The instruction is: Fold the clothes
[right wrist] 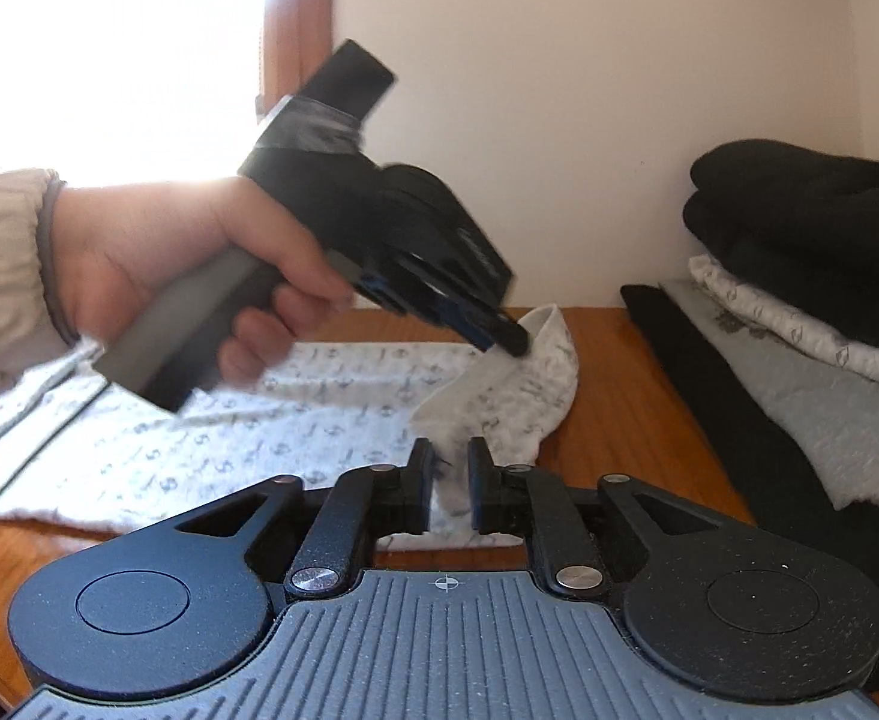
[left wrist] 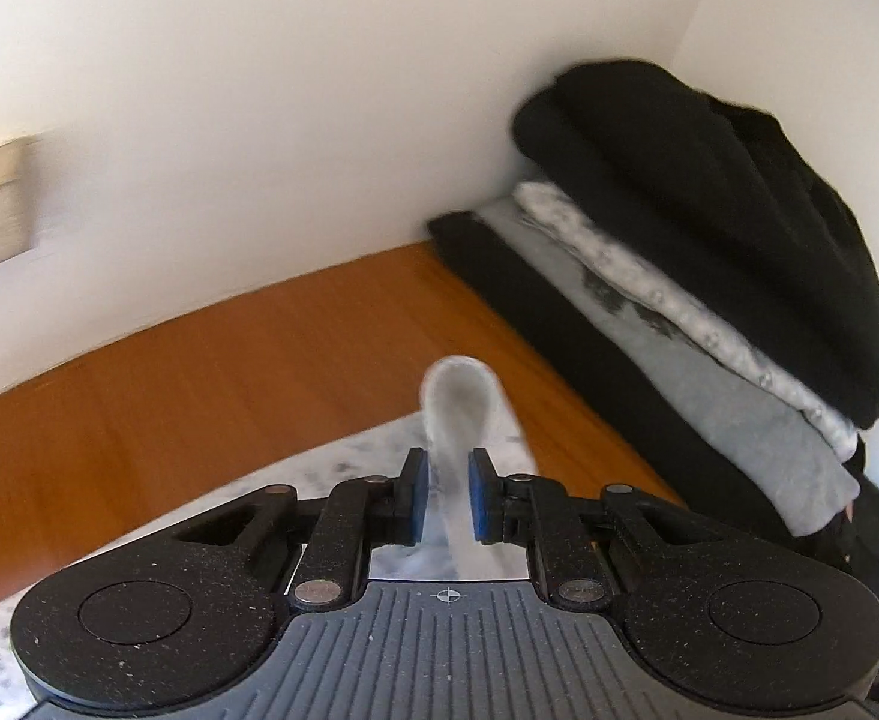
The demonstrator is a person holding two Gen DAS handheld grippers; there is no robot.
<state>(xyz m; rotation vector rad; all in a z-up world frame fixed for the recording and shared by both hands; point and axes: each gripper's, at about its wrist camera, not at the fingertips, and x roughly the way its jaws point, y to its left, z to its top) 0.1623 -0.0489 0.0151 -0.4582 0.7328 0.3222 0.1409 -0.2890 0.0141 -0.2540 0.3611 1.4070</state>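
Two grippers work a white patterned cloth [right wrist: 319, 414] on the wooden worktop [left wrist: 199, 384], beside stacked folded clothes [left wrist: 709, 276]. The left gripper [left wrist: 448, 495] pinches a fold; whether the right gripper [right wrist: 451, 480] grips, I cannot tell. Only the right view shows the hand [right wrist: 169, 264].

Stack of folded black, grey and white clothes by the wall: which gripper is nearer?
Neither clearly. The left gripper and the right gripper both sit at the white patterned garment, with the stack off to their right.

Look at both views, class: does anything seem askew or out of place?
Nothing damaged or spilled. The pile by the wall is uneven, its black top layer bulging over the layers below. The patterned cloth is mid-fold, one corner lifted.
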